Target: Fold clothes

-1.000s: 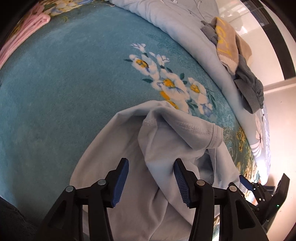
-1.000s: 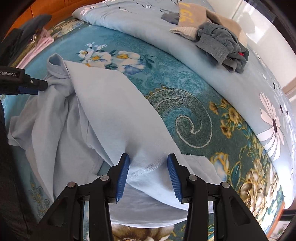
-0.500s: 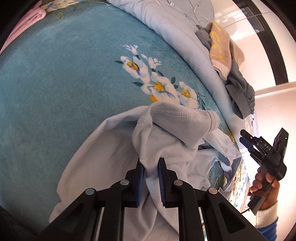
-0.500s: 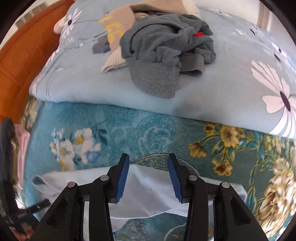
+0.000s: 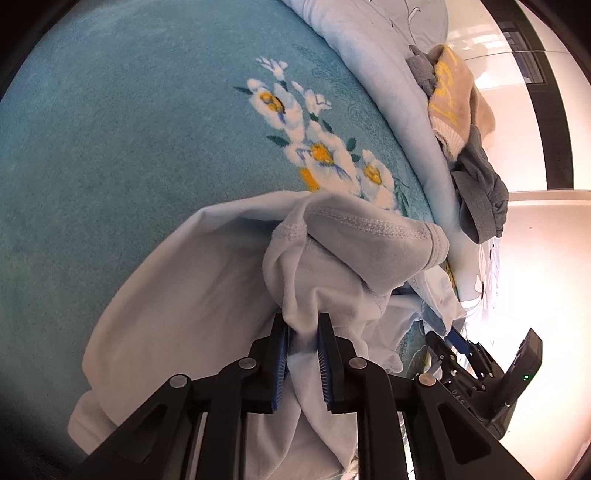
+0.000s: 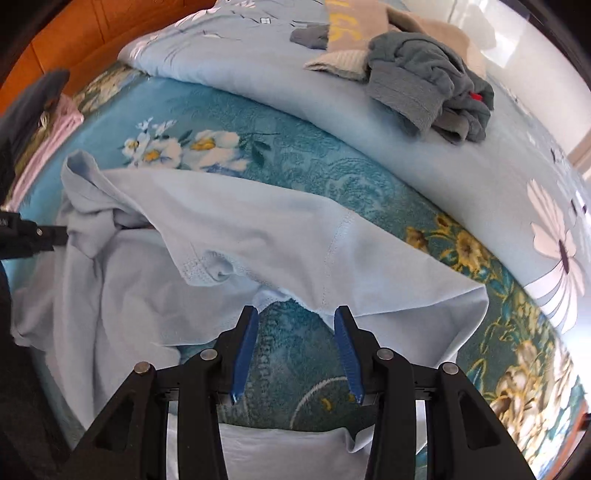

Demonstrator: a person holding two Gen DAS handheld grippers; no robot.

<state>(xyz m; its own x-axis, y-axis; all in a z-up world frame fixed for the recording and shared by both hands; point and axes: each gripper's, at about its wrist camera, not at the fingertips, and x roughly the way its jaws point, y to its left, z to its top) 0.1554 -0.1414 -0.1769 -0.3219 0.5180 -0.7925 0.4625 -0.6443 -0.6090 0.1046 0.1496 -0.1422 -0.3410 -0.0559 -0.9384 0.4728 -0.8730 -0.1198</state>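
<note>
We see a pale blue T-shirt [image 5: 207, 280] lying crumpled on a teal floral blanket [image 5: 110, 147] that covers the bed. Our left gripper [image 5: 303, 354] has its blue pads pressed together on a bunched fold of the shirt, just below a stitched hem that rolls over to the right. The cloth fills the narrow gap between the pads, so the shirt is pinched firmly there.

Our right gripper [image 6: 295, 354] points steeply down over the near edge of the shirt [image 6: 258, 229]. Its jaws stand partly apart, and the frayed-looking lower edge of the fabric hangs just at their tips. Between the pads we see mostly the blanket [image 6: 303, 155]; the pads do not press on the cloth. In the left wrist view the right gripper [image 5: 454, 343] shows at the lower right, close to the shirt's far corner.

Beyond the blanket lies a light blue quilt [image 6: 280, 74] with white flowers. On it rests a heap of other clothes: a beige knit garment [image 6: 347, 44] with yellow lettering and a grey sweater [image 6: 432, 81] touching it. A pink cloth [image 6: 44, 147] lies at the left edge, beside an orange wooden headboard [image 6: 74, 33].
</note>
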